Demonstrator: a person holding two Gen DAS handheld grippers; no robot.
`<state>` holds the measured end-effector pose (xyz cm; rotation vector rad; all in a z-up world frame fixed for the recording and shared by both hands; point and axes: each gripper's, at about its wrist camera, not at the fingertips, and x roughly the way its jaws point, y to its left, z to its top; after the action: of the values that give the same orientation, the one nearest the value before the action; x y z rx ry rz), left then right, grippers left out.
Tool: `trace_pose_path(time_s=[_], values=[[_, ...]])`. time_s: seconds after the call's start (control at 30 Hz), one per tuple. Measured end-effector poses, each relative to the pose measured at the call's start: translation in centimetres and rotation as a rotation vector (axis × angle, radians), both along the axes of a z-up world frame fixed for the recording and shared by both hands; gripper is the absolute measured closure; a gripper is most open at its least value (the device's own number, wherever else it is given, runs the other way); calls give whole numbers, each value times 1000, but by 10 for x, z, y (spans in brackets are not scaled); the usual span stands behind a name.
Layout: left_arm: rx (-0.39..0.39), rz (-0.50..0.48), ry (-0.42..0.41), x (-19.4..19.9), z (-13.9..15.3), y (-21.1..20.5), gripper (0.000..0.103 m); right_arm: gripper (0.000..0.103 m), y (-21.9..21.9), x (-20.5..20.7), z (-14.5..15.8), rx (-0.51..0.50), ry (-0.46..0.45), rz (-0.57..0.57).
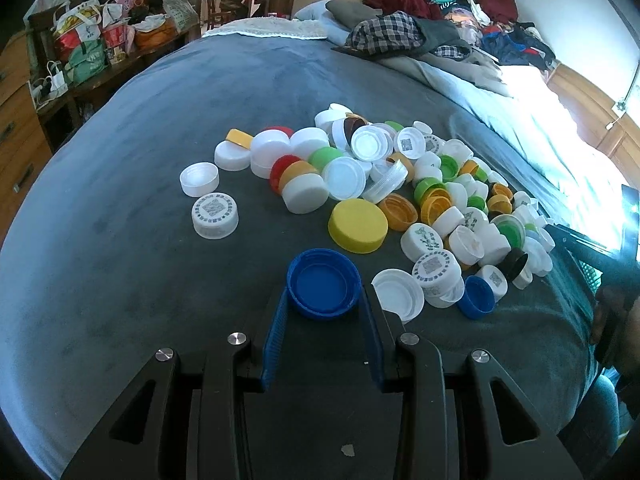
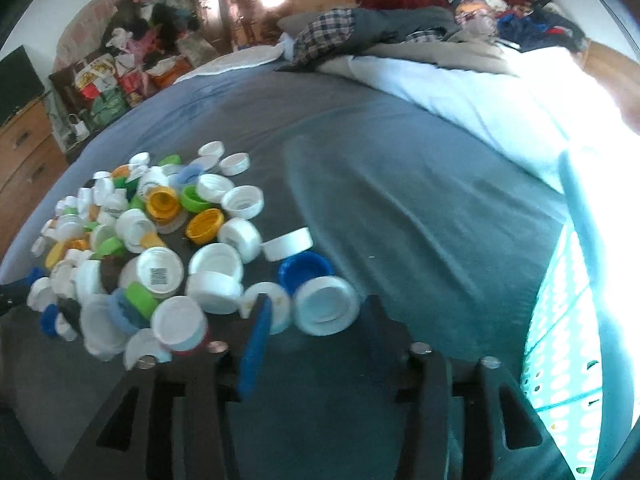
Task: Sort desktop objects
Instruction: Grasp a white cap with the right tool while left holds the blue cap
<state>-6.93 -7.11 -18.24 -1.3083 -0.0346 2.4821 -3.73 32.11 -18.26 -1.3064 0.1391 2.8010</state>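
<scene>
A heap of plastic bottle caps [image 1: 400, 184], white, yellow, green, red and blue, lies on a grey-blue blanket [image 1: 140, 200]. My left gripper [image 1: 325, 298] is shut on a large blue cap [image 1: 322, 286], hollow side up, just in front of the heap and beside a big yellow cap [image 1: 358, 226]. In the right wrist view the heap [image 2: 152, 240] is at the left. My right gripper [image 2: 318, 308] stands open at its near right edge with a white cap [image 2: 326, 310] between the fingers, a gap showing at the left finger. A blue cap [image 2: 306, 268] lies right behind it.
The blanket covers a bed with piled clothes [image 1: 400, 28] and a white quilt [image 2: 480, 104] at the back. A teal perforated basket [image 2: 560, 360] stands at the right edge. Bags [image 1: 92, 40] and wooden drawers [image 2: 24, 148] line the left side. A hand [image 1: 616, 312] shows at right.
</scene>
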Motion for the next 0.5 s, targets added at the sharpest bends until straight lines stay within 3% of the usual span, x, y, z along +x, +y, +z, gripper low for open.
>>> trace_pose_path(time_s=[0.07,0.2,0.33,0.5], values=[[-2,-1,-1,-2,0,1,72,39,5,-1,-2,-10,4,-11],[-2,-3,0,-3,0,1,72,39,16,-4,-6,-60,-5,-13],[2,-7,-2,-5,0,4,72,68,11,-6,-6,-106,-13,46],[1,-28,19,2,11,12,72,68,3,7,6,-85,5,67]])
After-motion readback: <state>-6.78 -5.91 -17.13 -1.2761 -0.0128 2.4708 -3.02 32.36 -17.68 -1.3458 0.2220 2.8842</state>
